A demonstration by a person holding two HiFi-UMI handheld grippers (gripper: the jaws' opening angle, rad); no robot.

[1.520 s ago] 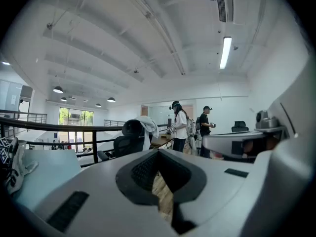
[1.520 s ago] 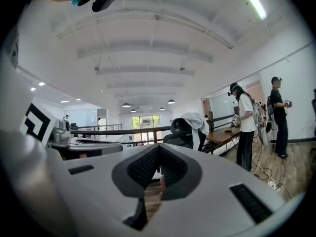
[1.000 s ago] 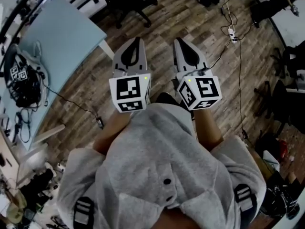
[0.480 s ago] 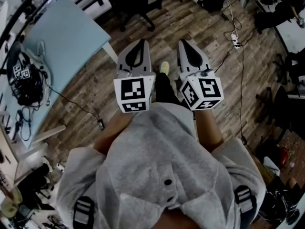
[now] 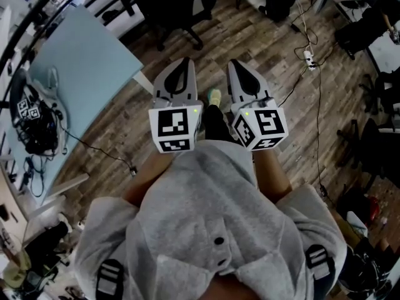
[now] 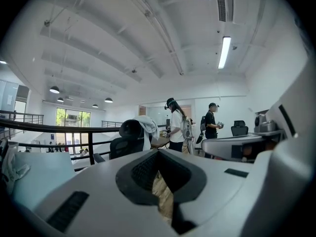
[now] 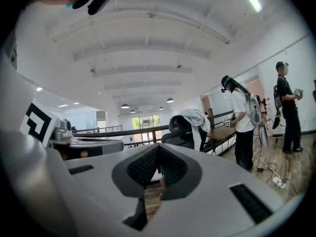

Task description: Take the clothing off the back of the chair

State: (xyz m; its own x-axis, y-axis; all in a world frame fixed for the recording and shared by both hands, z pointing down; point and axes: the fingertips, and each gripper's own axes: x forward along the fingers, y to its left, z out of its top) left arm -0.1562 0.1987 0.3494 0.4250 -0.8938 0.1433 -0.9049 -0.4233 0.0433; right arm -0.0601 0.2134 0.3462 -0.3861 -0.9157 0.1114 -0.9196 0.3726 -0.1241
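Clothing [image 7: 196, 116], a pale grey garment, hangs draped over the back of a dark office chair [image 7: 177, 133] across the room, beside a dark railing [image 6: 59, 128]. Well short of it, the left hand-held gripper [image 6: 158, 154] and the right hand-held gripper [image 7: 158, 149] point roughly level its way, side by side. Each has its jaws pressed together on nothing. A person [image 7: 243, 125] stands just past the chair.

A pale blue bench [image 5: 87, 67] stands at the left on the wood floor [image 5: 262, 36], with a black tangle of cables [image 5: 36, 120] on its left end. A white power strip [image 5: 307, 56] lies on the floor at upper right. Farther off, a person in white [image 6: 176, 130] and a person in black [image 6: 211, 126] stand beyond a dark railing [image 6: 59, 129], under a strip light [image 6: 224, 52].
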